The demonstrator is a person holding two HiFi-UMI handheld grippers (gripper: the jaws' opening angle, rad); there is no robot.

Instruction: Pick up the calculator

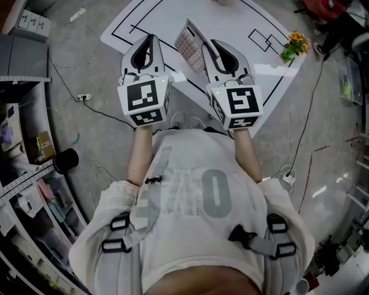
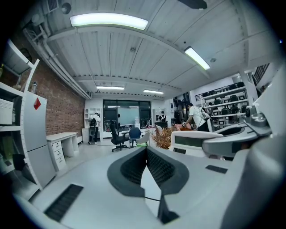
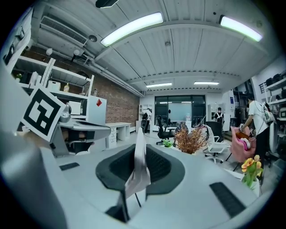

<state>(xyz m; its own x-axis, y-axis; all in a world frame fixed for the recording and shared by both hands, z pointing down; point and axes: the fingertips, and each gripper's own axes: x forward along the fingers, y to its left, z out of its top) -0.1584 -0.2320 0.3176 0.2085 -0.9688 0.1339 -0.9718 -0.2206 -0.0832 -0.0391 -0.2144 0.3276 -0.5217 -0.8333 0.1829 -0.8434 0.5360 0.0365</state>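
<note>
Calculator (image 1: 190,43) clamped edgewise in level right tool (image 1: 211,49).

Left gripper (image 1: 147,39) jaws together; right gripper (image 1: 211,45) jaws clamping calculator (image 1: 188,41).

Left gripper (image 1: 147,40) and right gripper (image 1: 218,49): matt grey plastic shells. Pads (image 2: 160,167): black, ribbed, rubbery look. Marker cubes (image 1: 144,101): matt printed faces. Calculator (image 1: 189,43): smooth hard plastic, keys slightly shiny. Floor (image 1: 328,173): glossy, polished, shows reflections. Mat (image 1: 230,17): smooth white sheet, faint sheen. Shirt (image 1: 196,196): soft matt cloth. Straps (image 1: 153,190): woven webbing. Buckles (image 1: 242,233): black plastic. Brick wall (image 2: 58,107): rough, matt.
</note>
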